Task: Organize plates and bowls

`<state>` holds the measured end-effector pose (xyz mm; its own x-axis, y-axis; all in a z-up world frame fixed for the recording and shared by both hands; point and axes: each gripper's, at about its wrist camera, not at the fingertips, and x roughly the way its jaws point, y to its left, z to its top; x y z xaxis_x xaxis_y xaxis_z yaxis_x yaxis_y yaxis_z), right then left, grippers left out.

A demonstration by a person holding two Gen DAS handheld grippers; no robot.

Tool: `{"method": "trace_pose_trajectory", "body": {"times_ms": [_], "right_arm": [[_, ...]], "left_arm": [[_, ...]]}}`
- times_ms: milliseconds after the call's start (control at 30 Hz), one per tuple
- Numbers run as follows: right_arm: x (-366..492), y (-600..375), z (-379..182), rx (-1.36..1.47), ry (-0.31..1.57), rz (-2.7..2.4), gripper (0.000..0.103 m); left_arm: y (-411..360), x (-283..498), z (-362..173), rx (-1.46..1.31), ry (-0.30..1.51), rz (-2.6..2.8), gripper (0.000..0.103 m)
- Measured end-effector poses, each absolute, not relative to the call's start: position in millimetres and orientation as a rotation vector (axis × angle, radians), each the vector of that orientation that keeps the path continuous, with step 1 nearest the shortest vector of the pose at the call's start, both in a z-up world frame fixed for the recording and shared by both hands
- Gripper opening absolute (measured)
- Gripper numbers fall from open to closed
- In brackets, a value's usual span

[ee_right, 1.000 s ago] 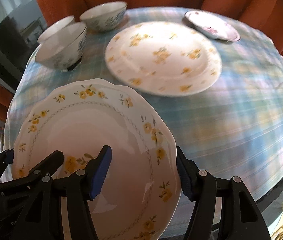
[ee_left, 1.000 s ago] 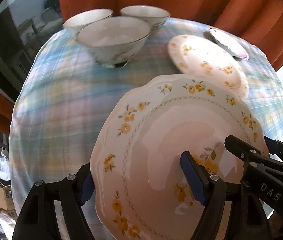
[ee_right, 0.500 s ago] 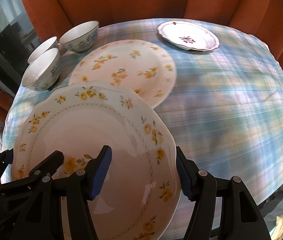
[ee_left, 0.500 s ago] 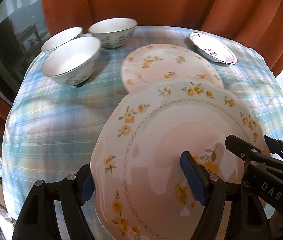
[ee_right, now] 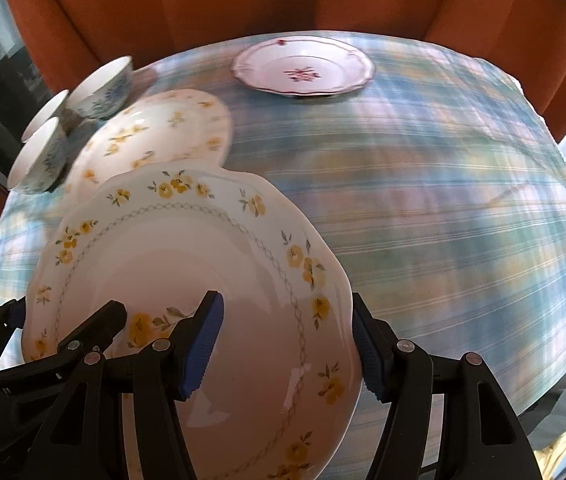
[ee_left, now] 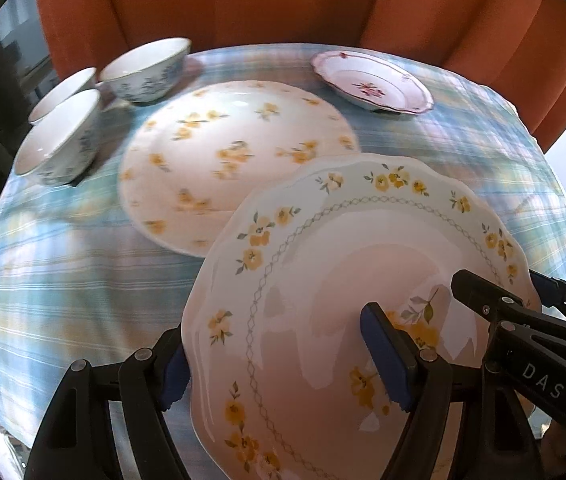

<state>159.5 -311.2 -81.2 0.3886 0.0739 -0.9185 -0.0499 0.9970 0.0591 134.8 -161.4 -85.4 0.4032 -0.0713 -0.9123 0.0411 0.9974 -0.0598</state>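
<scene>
Both grippers clamp one scalloped white china plate with a yellow-flower border [ee_left: 347, 280] — the left gripper [ee_left: 279, 360] on its left rim, the right gripper [ee_right: 287, 344] on its right rim. It hangs tilted above the blue plaid tablecloth [ee_right: 443, 208], overlapping a round yellow-flowered plate [ee_left: 235, 152]; three blue-patterned bowls [ee_left: 147, 70] stand beyond — a pink-trimmed plate [ee_right: 303, 66] farther back

Scalloped plate [ee_right: 187, 280] between both grippers' jaws

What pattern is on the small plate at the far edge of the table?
The small scalloped white plate has a maroon rim line and a central maroon floral sprig, clearest in the right wrist view.
</scene>
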Motion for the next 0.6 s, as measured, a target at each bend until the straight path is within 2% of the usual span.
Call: {"method": "trace_pose_trajectory", "body": {"times_ms": [300,600], "right_arm": [[169,-366,-101,0.024,1.215,0.061,0.066],[173,-379,-123,0.02,1.278,0.114,0.066]], "left_arm": [[-211,144,-107,-0.03,1.21,-0.072,0.077],[-219,149,-122,-0.051,1.258,0.005,0.078]]}}
